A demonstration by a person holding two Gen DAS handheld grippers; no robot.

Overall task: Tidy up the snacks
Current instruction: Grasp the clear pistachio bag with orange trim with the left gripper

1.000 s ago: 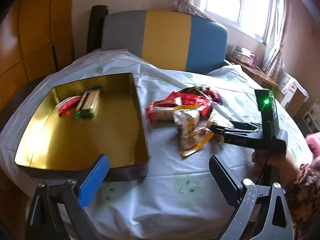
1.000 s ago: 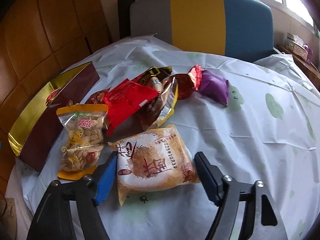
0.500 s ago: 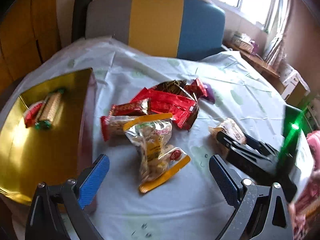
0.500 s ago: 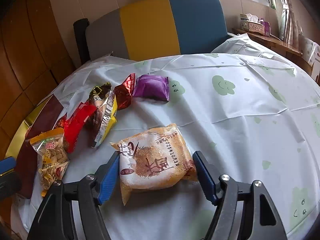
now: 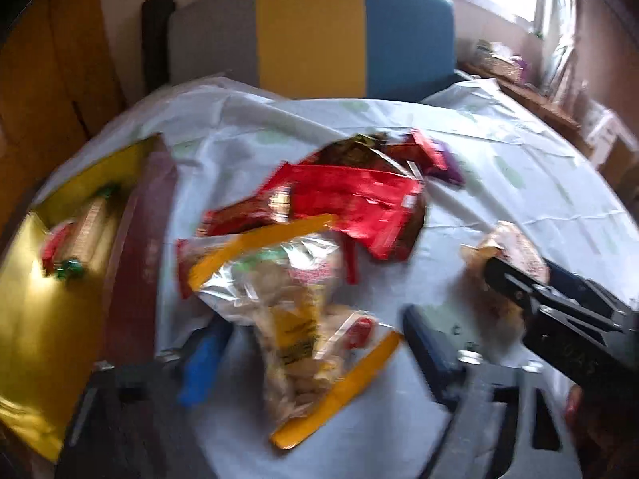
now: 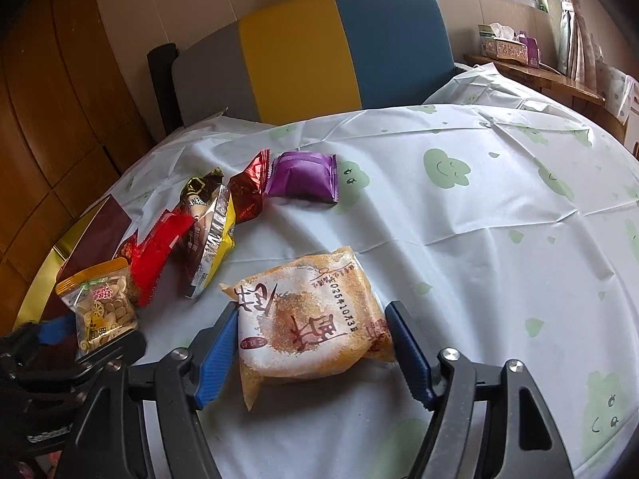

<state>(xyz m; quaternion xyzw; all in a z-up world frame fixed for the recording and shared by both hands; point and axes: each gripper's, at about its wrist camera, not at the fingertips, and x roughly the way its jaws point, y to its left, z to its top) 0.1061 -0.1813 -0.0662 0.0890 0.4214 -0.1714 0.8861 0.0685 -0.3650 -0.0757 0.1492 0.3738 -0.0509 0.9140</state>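
Right tool (image 6: 311,353) level, astride orange packet (image 6: 307,319)

Tricolor chair (image 6: 319,52), tissue boxes (image 6: 507,42) by window.

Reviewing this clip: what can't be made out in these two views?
- Left wrist view: motion blur smears all print on the clear snack bag between the left gripper fingers.
- Right wrist view: whether the right gripper pads touch the orange packet.
- Gold tray: interior hidden by its wall.

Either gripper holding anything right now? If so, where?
Nothing is held. The right gripper, open, straddles the orange packet across its sides; the left gripper, open, straddles the clear bag.
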